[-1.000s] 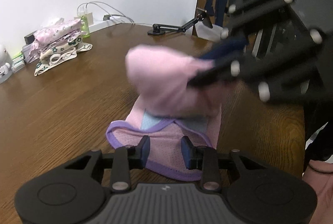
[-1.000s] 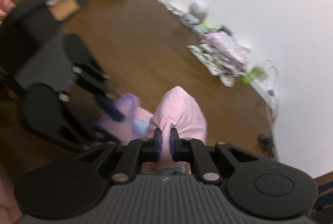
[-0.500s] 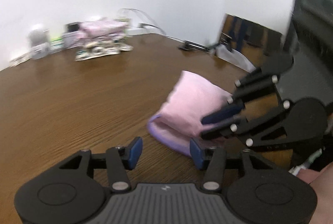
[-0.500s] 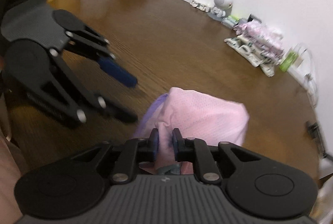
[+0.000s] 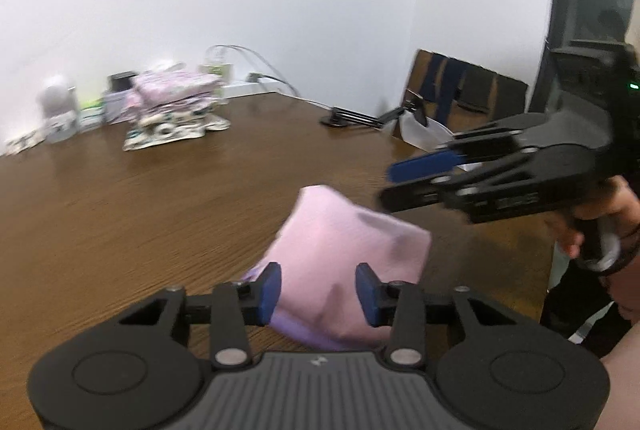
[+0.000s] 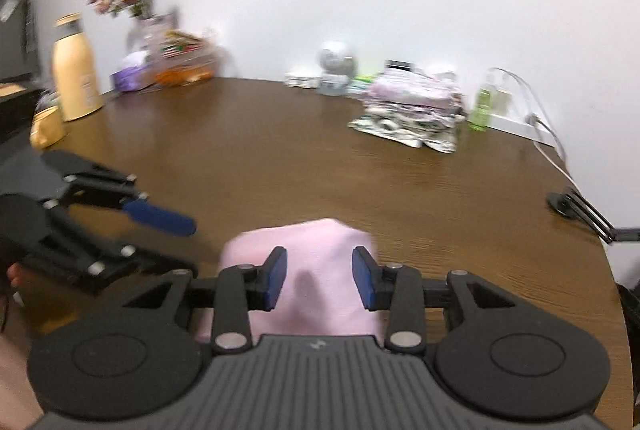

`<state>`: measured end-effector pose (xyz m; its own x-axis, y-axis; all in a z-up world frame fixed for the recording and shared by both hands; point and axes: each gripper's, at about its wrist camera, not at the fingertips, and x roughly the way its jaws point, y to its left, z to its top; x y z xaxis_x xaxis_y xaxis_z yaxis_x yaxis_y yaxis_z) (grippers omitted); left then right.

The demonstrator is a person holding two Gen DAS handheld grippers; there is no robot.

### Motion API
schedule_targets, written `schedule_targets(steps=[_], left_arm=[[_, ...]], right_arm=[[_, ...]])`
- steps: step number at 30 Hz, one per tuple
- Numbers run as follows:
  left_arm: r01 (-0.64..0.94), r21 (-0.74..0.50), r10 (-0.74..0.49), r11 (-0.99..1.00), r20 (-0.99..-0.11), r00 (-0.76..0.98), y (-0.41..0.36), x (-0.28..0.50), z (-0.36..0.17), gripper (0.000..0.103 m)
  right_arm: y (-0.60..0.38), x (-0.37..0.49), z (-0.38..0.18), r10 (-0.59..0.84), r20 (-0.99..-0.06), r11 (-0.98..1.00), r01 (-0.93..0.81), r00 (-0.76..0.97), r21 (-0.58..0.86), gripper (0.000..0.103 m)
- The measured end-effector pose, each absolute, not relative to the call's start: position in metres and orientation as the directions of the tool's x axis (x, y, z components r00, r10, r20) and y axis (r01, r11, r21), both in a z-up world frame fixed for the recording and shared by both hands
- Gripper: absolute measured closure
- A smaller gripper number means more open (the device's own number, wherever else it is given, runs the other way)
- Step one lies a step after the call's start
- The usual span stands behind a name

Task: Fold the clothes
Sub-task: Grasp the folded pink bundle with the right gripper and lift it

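A pink garment (image 5: 348, 242) with a purple hem lies folded in a small bundle on the brown table (image 5: 120, 210). My left gripper (image 5: 318, 290) hovers just short of it. Its jaws are closing with nothing between them, and the cloth lies beyond the pads. In the right wrist view the same garment (image 6: 304, 254) sits under my right gripper (image 6: 320, 278). That gripper's jaws are opening and its pads stand clear of the cloth. The right gripper (image 5: 394, 182) hangs above the bundle's right side. The left gripper (image 6: 188, 242) is off to the bundle's left, apart from it.
A stack of folded clothes (image 6: 412, 102) rests at the far edge by the wall, beside a green bottle (image 6: 482, 106) and a white round gadget (image 6: 336, 66). A tan bottle (image 6: 76, 74) and flowers stand far left. A black hinged stand (image 6: 580, 210) lies at the right edge.
The right gripper let go of the pink cloth, spread its jaws and rolled level. The cloth dropped into a folded bundle. The left gripper drew back and rose off the garment.
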<state>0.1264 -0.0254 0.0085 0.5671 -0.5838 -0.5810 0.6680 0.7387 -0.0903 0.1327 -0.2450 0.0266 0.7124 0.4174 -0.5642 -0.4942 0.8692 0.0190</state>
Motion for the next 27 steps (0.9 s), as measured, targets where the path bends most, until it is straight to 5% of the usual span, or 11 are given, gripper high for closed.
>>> schedule_targets(steps=[3, 19, 21, 24, 27], left_arm=[[0.679, -0.068, -0.560, 0.731, -0.628, 0.540, -0.044, 0.132, -0.001, 0.078], [0.595, 0.000, -0.409, 0.804, -0.726, 0.552, -0.037, 0.164, -0.017, 0.072], [0.574, -0.032, -0.421, 0.819, -0.712, 0.562, -0.029, 0.159, -0.010, 0.060], [0.523, -0.140, -0.467, 0.841, -0.676, 0.570, -0.012, 0.150, 0.000, 0.031], [0.459, -0.262, -0.509, 0.849, -0.637, 0.578, 0.007, 0.140, 0.008, 0.014]], right_arm=[[-0.244, 0.145, 0.011, 0.462, -0.567, 0.845, -0.533, 0.683, 0.047, 0.078], [-0.224, 0.154, -0.033, 0.396, -0.566, 0.905, -0.412, 0.723, 0.107, 0.075], [-0.238, 0.155, -0.025, 0.454, -0.555, 0.886, -0.417, 0.697, 0.201, 0.049], [-0.259, 0.146, -0.009, 0.489, -0.511, 0.871, -0.423, 0.706, 0.250, 0.038], [-0.273, 0.133, 0.000, 0.454, -0.499, 0.890, -0.397, 0.738, 0.223, 0.016]])
